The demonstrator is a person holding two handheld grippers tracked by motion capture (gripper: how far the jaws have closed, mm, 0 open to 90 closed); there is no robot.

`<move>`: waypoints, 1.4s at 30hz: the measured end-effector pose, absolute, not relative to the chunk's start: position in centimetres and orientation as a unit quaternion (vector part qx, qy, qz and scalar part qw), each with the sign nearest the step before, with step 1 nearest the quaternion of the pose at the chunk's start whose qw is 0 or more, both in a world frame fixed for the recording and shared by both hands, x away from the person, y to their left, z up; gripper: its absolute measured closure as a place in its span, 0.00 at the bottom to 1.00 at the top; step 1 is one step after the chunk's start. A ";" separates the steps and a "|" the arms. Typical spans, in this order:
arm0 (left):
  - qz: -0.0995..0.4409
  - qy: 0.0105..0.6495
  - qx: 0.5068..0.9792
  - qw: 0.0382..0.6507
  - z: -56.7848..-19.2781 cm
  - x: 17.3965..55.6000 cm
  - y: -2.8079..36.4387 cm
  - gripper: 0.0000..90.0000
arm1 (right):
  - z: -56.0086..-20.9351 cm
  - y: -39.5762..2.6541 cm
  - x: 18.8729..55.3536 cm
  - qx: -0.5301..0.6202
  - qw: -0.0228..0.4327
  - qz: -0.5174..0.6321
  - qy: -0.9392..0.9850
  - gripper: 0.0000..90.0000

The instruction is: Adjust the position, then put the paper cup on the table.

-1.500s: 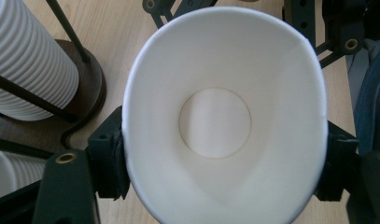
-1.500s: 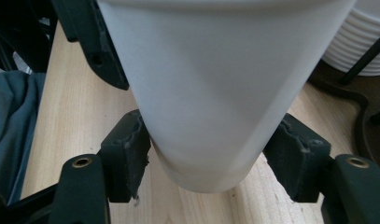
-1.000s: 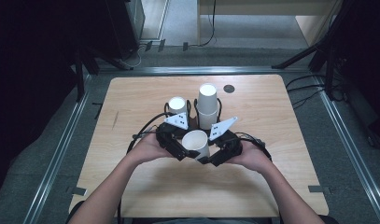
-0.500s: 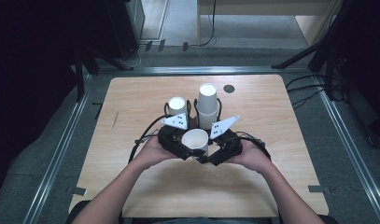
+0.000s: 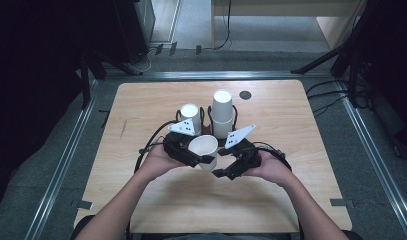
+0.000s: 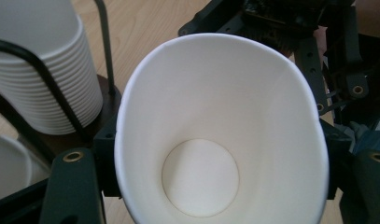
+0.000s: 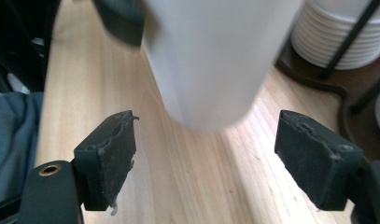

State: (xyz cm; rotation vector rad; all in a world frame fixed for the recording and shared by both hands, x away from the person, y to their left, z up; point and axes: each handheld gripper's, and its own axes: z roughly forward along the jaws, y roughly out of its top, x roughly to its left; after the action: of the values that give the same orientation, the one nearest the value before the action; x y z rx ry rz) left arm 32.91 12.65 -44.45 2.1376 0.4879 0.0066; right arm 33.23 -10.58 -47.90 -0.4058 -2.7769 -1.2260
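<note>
I'm working over a pale wood table [image 5: 291, 130] ringed by dark floor. My left gripper [image 5: 191, 152], just below frame centre in the high view, has been closing and now pinches the cup [image 5: 203, 147] across its rim, squeezing the mouth into an oval. In the left gripper view the cup [image 6: 220, 126] is plain white paper, empty, with a round flat base at the bottom. My right gripper [image 5: 237, 162] has just sprung open; its worn black pads [image 7: 110, 156] stand wide apart with the blurred cup [image 7: 215, 56] hanging above and between them, untouched. Behind, toward the upper middle, a black wire rack [image 5: 207, 114] holds two stacks of cups [image 5: 222, 112].
</note>
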 end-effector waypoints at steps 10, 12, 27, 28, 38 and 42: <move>0.026 0.217 0.882 0.417 -44.7 33.1 14.2 0.31 | -47.7 -12.3 32.9 -0.160 -0.013 -0.389 -0.907 0.23; 0.026 0.220 0.881 0.419 -44.8 33.0 14.5 0.31 | -47.7 -12.6 33.0 -0.168 -0.020 -0.389 -0.906 0.23; 0.013 0.223 0.877 0.425 -44.7 32.4 15.2 0.30 | -47.7 -13.4 33.4 -0.165 -0.028 -0.385 -0.908 0.23; 0.013 0.223 0.877 0.425 -44.7 32.4 15.2 0.30 | -47.8 -13.3 33.5 -0.165 -0.028 -0.383 -0.908 0.23; 0.024 0.244 0.875 0.418 -44.7 32.5 16.7 0.30 | -47.9 -14.0 34.0 -0.164 -0.057 -0.383 -0.907 0.24; 0.030 0.254 0.874 0.414 -44.8 32.5 17.4 0.30 | -48.2 -13.9 34.2 -0.168 -0.057 -0.374 -0.910 0.24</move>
State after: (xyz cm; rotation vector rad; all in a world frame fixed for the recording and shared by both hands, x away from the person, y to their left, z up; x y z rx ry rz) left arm 32.45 17.39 -44.78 2.1957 0.6376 0.0752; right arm 34.19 -13.92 -48.16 -0.5473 -2.9682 -1.2182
